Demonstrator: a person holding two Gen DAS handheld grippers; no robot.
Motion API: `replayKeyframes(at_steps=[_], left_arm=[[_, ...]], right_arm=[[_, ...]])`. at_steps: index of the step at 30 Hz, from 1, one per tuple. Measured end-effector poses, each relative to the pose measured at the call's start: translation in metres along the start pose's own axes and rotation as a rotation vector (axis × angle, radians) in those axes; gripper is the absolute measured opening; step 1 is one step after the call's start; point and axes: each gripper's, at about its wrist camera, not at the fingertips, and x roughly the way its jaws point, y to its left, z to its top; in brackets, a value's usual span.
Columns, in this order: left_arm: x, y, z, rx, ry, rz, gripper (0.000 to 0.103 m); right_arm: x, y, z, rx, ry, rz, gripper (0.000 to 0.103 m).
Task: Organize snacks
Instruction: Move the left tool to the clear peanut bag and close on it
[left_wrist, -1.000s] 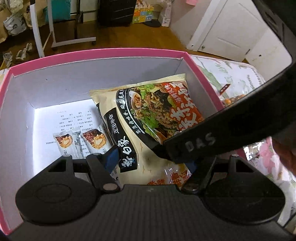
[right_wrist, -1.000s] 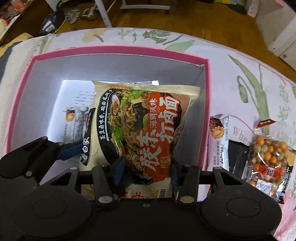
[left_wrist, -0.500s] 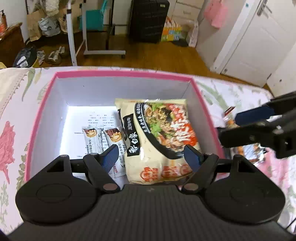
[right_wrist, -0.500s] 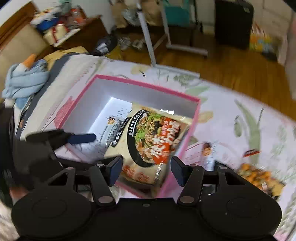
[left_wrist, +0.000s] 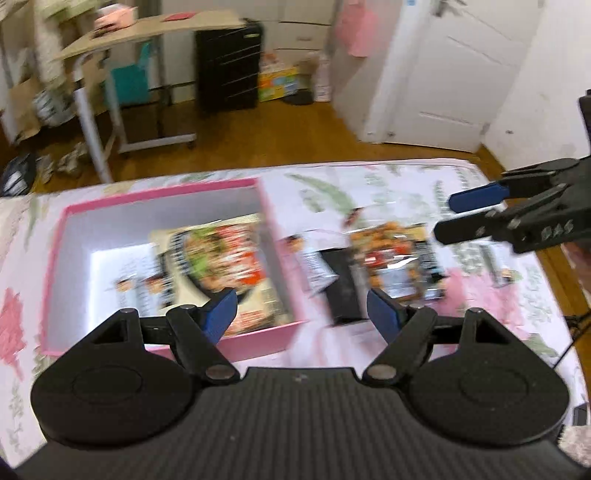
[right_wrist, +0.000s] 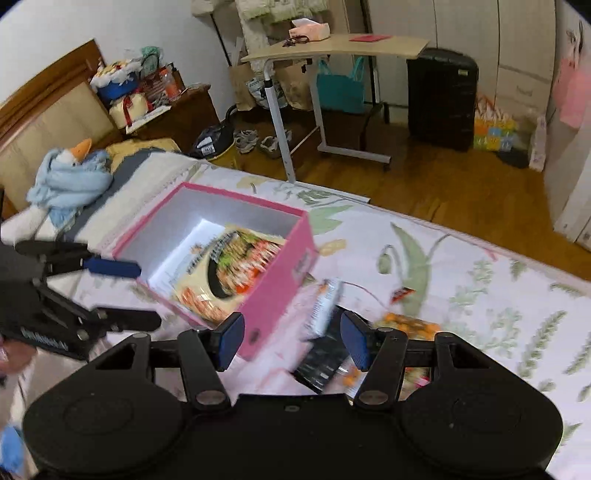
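A pink box (left_wrist: 280, 332) (right_wrist: 273, 295) sits on the floral bedspread. A noodle packet (left_wrist: 225, 258) (right_wrist: 236, 273) lies inside it beside small sachets (left_wrist: 147, 288). To the right of the box lie a bag of mixed nuts (left_wrist: 395, 258) (right_wrist: 410, 326), a white sachet (left_wrist: 310, 258) (right_wrist: 325, 306) and a black packet (left_wrist: 340, 291) (right_wrist: 321, 362). My left gripper (left_wrist: 301, 314) is open and empty, above the box's near right corner. My right gripper (right_wrist: 291, 339) is open and empty, above the white sachet and black packet; it also shows in the left wrist view (left_wrist: 476, 214).
The bedspread (right_wrist: 461, 280) runs to an edge at the far side, with wooden floor beyond. A rolling side table (right_wrist: 332, 51), a black suitcase (right_wrist: 441, 99) and a white door (left_wrist: 450, 70) stand further off. A blue plush toy (right_wrist: 70, 177) lies by the headboard.
Both grippers have pulled up and back from the box, leaving the noodle packet lying inside it. Both views have swung to the right, toward the loose snacks.
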Motion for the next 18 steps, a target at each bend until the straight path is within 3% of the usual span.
replayKeyframes(at_steps=[7, 10, 13, 18], left_arm=[[0.044, -0.053, 0.012, 0.006, 0.035, -0.109, 0.074], [0.076, -0.067, 0.013, 0.002, 0.026, -0.089, 0.073], [0.113, -0.073, 0.011, -0.024, 0.041, -0.089, 0.073], [0.18, -0.074, 0.008, -0.092, 0.13, -0.117, 0.07]], right_arm=[[-0.02, -0.023, -0.042, -0.155, -0.039, -0.107, 0.063], [-0.007, -0.035, -0.07, -0.236, -0.073, -0.119, 0.063], [0.019, -0.053, -0.09, -0.191, -0.056, -0.13, 0.063], [0.057, -0.072, -0.098, -0.138, -0.005, -0.126, 0.064]])
